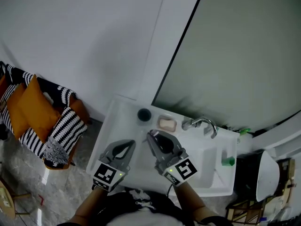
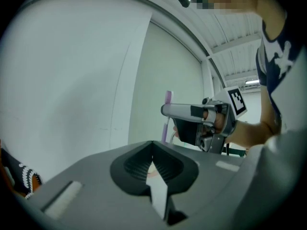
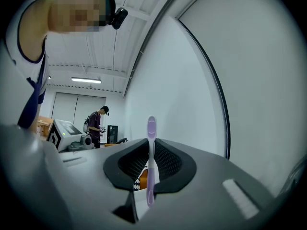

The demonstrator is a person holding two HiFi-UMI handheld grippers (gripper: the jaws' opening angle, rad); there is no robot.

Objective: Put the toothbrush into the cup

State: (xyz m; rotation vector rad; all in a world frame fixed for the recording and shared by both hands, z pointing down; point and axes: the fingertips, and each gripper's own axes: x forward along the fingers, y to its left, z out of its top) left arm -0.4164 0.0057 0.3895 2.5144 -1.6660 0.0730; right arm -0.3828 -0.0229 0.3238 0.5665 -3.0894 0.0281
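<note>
The toothbrush (image 3: 150,166), pinched upright in the right gripper (image 1: 154,138) (left gripper (image 2: 152,145) closed, empty), could be caught on the rim of the cup (image 1: 144,114) at eleven o'clock and levered loose.

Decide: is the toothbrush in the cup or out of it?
Out: the toothbrush stands upright, clamped in the right gripper; the cup sits apart on the sink.
</note>
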